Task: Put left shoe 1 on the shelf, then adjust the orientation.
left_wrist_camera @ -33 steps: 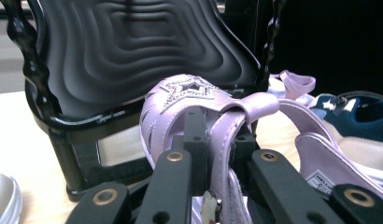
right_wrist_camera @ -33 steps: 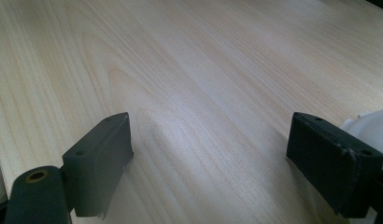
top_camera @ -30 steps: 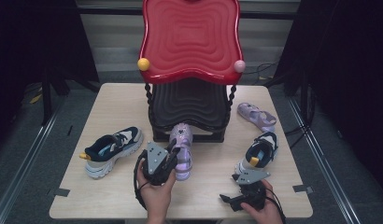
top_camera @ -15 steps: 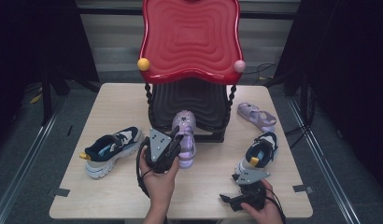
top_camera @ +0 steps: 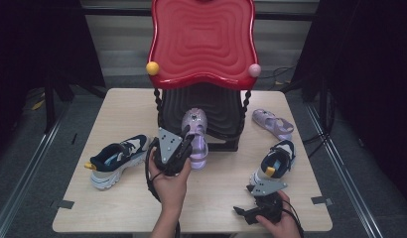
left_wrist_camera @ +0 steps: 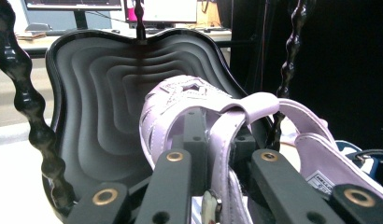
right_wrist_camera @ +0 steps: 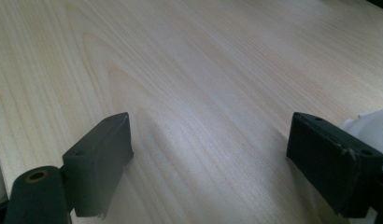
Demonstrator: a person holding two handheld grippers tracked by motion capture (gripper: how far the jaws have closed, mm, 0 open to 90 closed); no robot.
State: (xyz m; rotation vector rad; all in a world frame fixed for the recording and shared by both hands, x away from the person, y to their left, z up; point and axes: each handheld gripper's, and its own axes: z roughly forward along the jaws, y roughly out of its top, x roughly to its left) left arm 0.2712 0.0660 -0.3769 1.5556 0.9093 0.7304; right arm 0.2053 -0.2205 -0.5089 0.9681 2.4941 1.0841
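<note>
A lilac sandal (top_camera: pixel 195 130) is lifted off the table, its toe over the front of the rack's black lower tray (top_camera: pixel 219 111). My left gripper (top_camera: pixel 185 144) is shut on the sandal's strap at the heel end. In the left gripper view the two jaws clamp the strap of the sandal (left_wrist_camera: pixel 180 100), with the ribbed black tray (left_wrist_camera: pixel 101 93) close behind it. My right gripper (top_camera: pixel 242 213) rests near the table's front right edge; in the right gripper view it (right_wrist_camera: pixel 208 144) stands open over bare wood.
The rack carries a red wavy top tray (top_camera: pixel 201 39) on twisted black posts (left_wrist_camera: pixel 31 126). A second lilac sandal (top_camera: pixel 273 124) lies right of the rack. One navy-and-white sneaker (top_camera: pixel 114 158) sits at the left, another (top_camera: pixel 276 163) just beyond my right gripper.
My left gripper has lifted the lilac sandal and carried it away from me, from the table in front of the rack to the black tray's front. The right gripper has kept still.
</note>
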